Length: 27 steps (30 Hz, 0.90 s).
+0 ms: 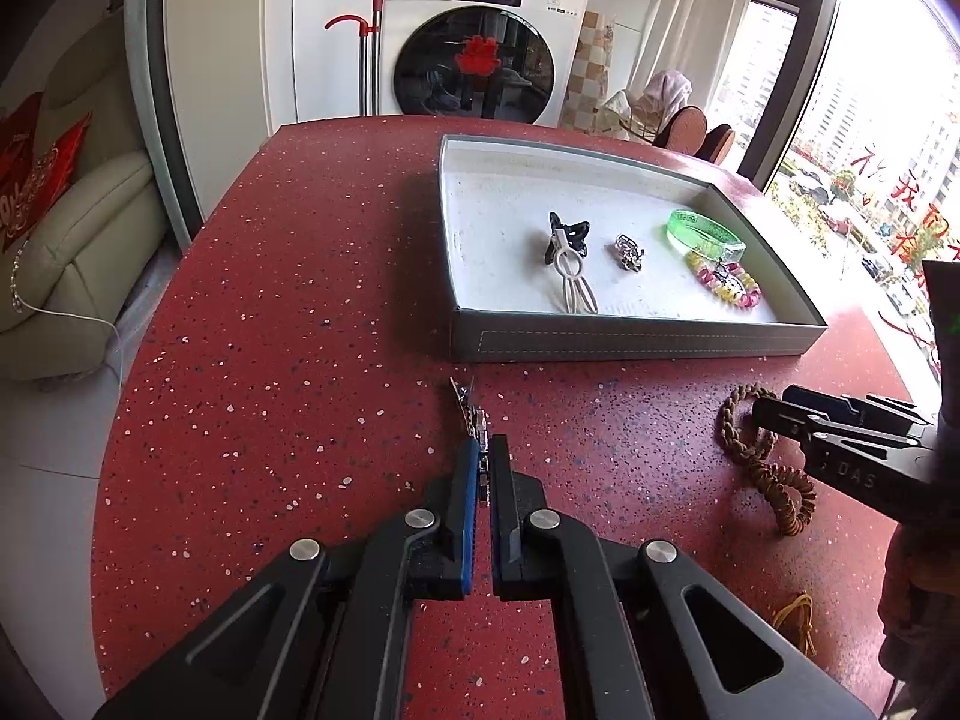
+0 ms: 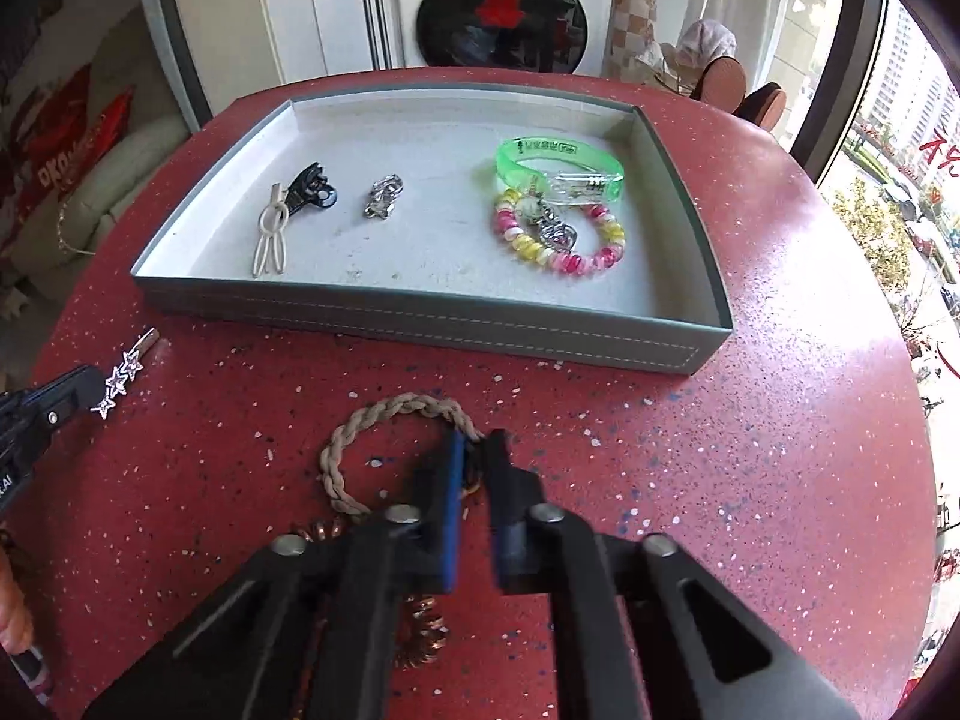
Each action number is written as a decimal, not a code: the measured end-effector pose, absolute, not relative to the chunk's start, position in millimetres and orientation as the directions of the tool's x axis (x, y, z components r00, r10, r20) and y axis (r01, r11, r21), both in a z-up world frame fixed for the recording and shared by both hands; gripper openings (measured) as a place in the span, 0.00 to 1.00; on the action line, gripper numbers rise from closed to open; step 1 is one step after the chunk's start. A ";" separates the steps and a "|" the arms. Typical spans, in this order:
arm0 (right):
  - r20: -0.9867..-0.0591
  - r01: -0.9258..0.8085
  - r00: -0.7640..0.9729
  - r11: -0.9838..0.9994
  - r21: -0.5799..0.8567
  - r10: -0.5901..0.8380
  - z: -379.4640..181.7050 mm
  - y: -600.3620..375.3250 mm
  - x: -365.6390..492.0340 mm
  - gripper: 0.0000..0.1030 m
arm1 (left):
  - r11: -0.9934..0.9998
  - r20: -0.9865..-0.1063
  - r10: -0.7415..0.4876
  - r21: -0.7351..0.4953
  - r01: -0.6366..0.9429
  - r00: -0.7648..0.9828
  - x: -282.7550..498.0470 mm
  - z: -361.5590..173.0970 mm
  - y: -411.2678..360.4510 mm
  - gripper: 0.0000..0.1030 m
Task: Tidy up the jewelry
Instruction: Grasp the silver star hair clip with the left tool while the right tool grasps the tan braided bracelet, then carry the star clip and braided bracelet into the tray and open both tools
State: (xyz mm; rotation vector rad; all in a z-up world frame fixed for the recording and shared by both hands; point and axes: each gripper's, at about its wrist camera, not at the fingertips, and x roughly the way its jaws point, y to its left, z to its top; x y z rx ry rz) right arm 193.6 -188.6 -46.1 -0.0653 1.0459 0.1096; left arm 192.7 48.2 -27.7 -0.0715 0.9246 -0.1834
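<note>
Fingers (image 1: 462, 480) of the left gripper (image 1: 483, 450) pinch a slim silver star-studded hair clip (image 1: 468, 414) above the speckled red table (image 1: 288, 360), near the grey stitched tray (image 1: 630, 342). Right gripper (image 2: 477, 450) fingers clamp a tan braided rope bracelet (image 2: 360, 432) lying just before that tray.

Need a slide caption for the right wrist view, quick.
Right tongs shut on a braided bracelet on the red table, before the grey tray of sorted jewelry.

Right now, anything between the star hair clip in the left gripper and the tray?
Nothing visible. Only bare red tabletop lies between the star hair clip in the left gripper and the tray; its near wall must be cleared.
</note>
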 end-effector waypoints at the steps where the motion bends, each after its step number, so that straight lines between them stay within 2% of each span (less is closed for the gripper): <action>1: -0.866 -0.118 0.497 0.993 -0.006 0.054 -45.6 -188.4 192.0 0.06 | 0.981 -0.785 -0.191 -0.142 0.129 0.589 191.7 -26.8 49.1 0.20; 15: -0.800 -0.119 0.586 0.990 0.073 0.129 7.7 -205.4 167.1 0.06 | 0.969 -0.743 -0.247 -0.187 0.162 0.622 181.8 -0.2 56.1 0.20; 27: -0.782 -0.144 0.598 0.983 0.111 0.175 19.5 -202.1 164.6 0.06 | 0.965 -0.739 -0.261 -0.205 0.162 0.621 178.9 9.7 59.4 0.20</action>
